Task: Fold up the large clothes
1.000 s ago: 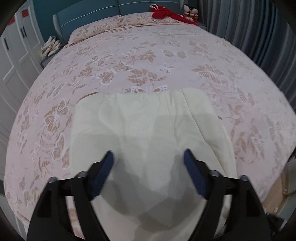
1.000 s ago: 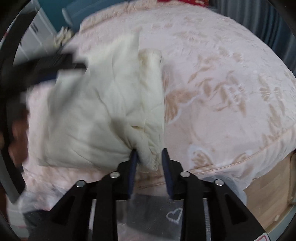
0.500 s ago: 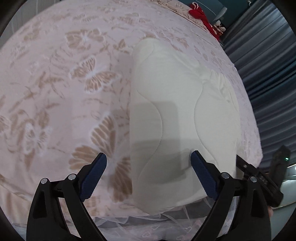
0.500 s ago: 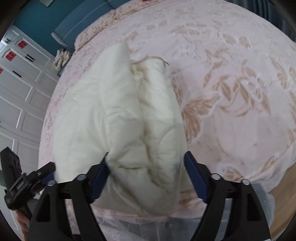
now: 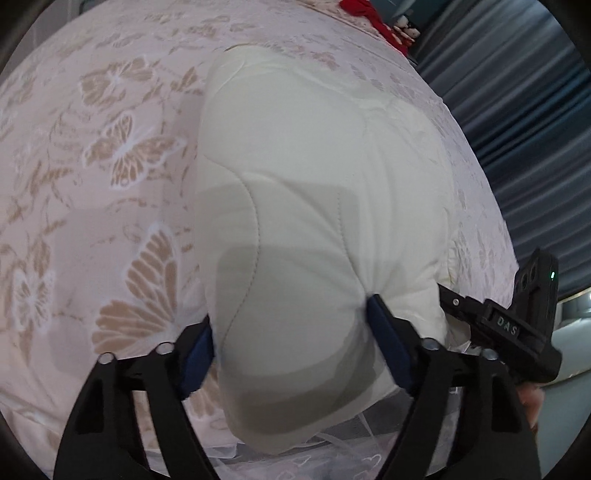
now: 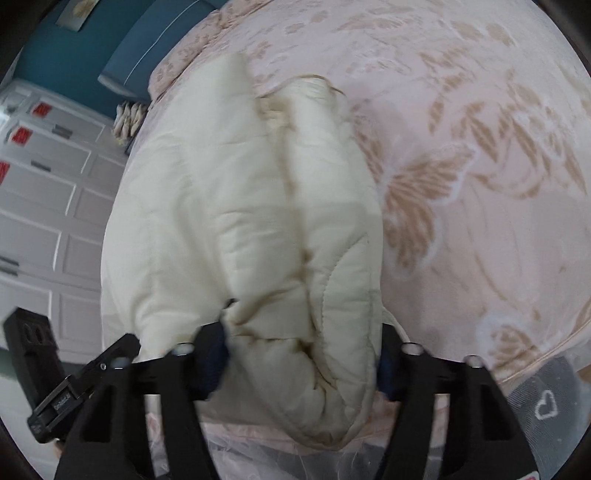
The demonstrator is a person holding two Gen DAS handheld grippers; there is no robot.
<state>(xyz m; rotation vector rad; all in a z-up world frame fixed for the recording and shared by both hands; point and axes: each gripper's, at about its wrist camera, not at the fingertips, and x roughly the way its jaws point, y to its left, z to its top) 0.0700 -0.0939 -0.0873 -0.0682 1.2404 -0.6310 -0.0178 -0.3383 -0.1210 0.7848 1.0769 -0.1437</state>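
A cream quilted padded garment (image 5: 306,192) lies folded into a thick bundle on the pink floral bed (image 5: 92,184). My left gripper (image 5: 291,347) has its blue pads pressed into the bundle's near left end, squeezing the thick fold between them. My right gripper (image 6: 303,358) clamps the bundle's (image 6: 240,206) near right end the same way, its pads sunk into the fabric. Each gripper shows in the other's view: the right one (image 5: 517,328) at the left wrist view's right edge, the left one (image 6: 66,387) at the right wrist view's lower left.
The bed's near edge has a sheer net skirt with heart marks (image 6: 546,406). A red cloth (image 5: 365,14) lies at the bed's far end. Grey-blue curtains (image 5: 524,110) hang on one side, white cabinets (image 6: 40,206) on the other.
Both grippers were open around the bundle's ends half a second ago. They have now moved in and closed onto the thick folded fabric. A second ago the right gripper pinched a thin edge.
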